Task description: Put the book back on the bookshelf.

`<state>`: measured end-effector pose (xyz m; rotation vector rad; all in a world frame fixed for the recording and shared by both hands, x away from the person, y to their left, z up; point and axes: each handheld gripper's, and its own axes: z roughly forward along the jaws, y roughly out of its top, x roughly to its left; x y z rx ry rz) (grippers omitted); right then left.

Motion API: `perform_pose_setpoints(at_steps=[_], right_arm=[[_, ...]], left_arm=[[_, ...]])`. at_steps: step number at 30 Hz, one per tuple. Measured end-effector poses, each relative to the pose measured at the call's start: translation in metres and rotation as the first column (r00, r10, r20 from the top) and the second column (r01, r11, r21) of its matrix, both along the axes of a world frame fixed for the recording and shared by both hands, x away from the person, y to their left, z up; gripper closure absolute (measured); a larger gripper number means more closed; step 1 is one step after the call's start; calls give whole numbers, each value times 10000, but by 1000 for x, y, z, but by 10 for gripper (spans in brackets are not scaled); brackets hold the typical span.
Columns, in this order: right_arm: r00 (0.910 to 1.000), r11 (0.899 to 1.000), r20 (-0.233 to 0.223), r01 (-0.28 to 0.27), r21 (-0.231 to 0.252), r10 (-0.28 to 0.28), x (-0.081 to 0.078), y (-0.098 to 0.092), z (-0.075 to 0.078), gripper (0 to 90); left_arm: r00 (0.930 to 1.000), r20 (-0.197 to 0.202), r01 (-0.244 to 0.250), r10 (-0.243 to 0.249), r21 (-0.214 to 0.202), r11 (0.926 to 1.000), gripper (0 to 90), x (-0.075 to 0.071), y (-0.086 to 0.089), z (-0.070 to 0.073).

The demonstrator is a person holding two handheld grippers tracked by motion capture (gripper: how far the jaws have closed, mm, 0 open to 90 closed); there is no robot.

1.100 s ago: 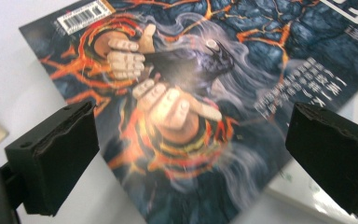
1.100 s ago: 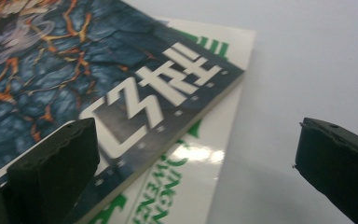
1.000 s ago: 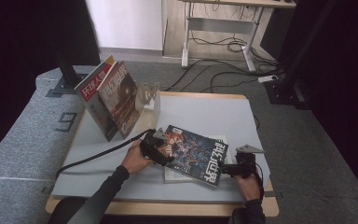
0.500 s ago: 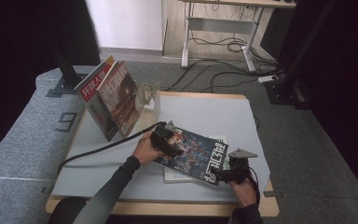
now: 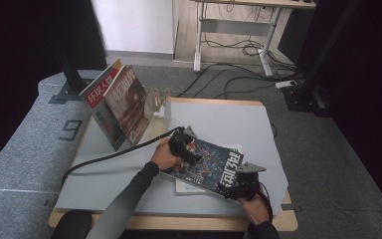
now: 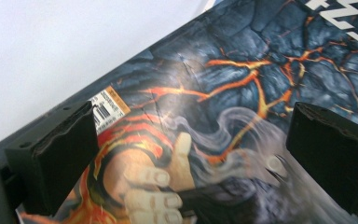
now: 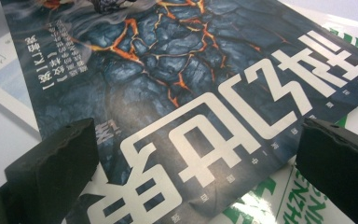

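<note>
Dark lava-cover magazine (image 5: 206,162) lying flat on counter (image 5: 229,119) atop another; left gripper (image 6: 186,154) and right gripper (image 7: 196,168) both spread wide over opposite ends. Apparently positioning; next, closing on edges.

Two upright magazines (image 5: 117,107), clear stand (image 5: 156,101)

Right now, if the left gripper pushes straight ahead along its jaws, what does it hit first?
Most likely the dark lava-cover magazine. In the left gripper view the left gripper has its jaws wide apart with the cover directly between and beyond them. Depth is unclear, so contact may already be close.
</note>
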<state>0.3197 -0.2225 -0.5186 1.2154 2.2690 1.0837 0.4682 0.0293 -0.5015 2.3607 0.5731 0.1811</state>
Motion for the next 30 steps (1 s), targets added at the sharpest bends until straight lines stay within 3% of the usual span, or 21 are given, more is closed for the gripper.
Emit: perform_pose_setpoints(at_steps=[7,20,23,26,30], right_arm=[[10000,9999,6,45,-144,-45,-4,3,0,0],[10000,9995,-3,-74,-310,74,-10,7,1,0],[9999,9994,-11,-123,-327,123,-11,7,1,0],[9998,9993,-26,-185,-328,184,-13,7,1,0],[9995,9991,-96,-298,-288,295,-15,6,1,0]], left_arm=[[9996,-37,-273,272,-321,9991,24,12,-1,-4],[9973,-151,-729,722,-515,9960,37,29,0,-4],[9973,-108,-725,721,-431,9964,36,30,-1,-4],[9984,43,-560,560,-23,9984,28,32,-6,-4],[9985,-210,-513,513,-27,9987,19,35,-8,-5]])
